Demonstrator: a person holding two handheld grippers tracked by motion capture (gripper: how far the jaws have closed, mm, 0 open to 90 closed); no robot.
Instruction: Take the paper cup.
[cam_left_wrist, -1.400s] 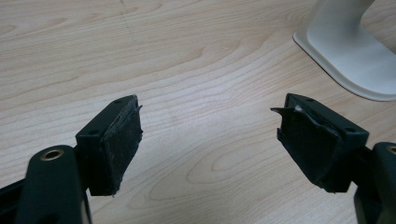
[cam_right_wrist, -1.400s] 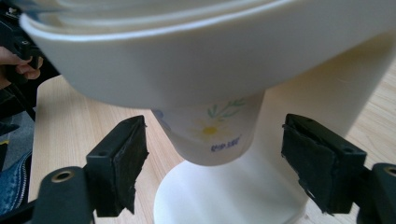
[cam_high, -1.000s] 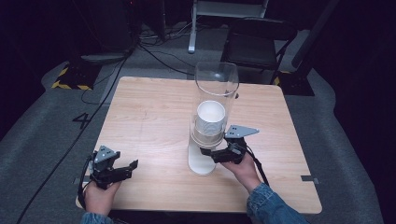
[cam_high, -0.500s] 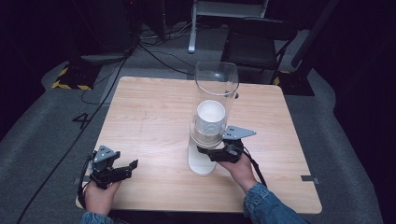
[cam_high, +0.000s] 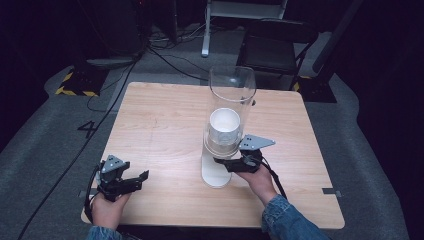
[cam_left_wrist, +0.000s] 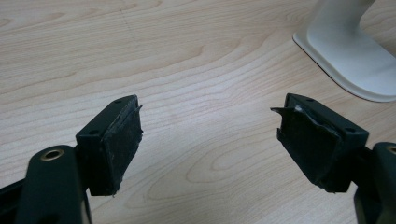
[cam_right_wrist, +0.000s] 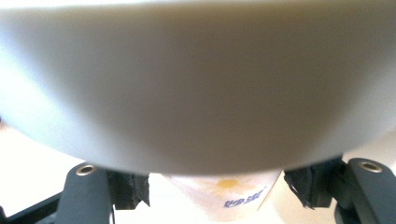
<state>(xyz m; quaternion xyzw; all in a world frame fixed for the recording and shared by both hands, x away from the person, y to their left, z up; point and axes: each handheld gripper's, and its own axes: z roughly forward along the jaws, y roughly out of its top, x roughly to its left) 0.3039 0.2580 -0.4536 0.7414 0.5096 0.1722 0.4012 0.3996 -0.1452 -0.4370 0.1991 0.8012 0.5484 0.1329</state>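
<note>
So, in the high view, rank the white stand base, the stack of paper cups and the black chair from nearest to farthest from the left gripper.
From the left gripper at the table's near left corner:
1. White stand base, to its right on the table.
2. Stack of paper cups, above the base inside the clear tube.
3. Black chair, on the floor beyond the far edge.

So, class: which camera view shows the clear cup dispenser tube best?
The high view: the whole upright tube with its white stack of cups. The left gripper view catches the white base; the right gripper view a blurred close-up with one printed cup.
</note>
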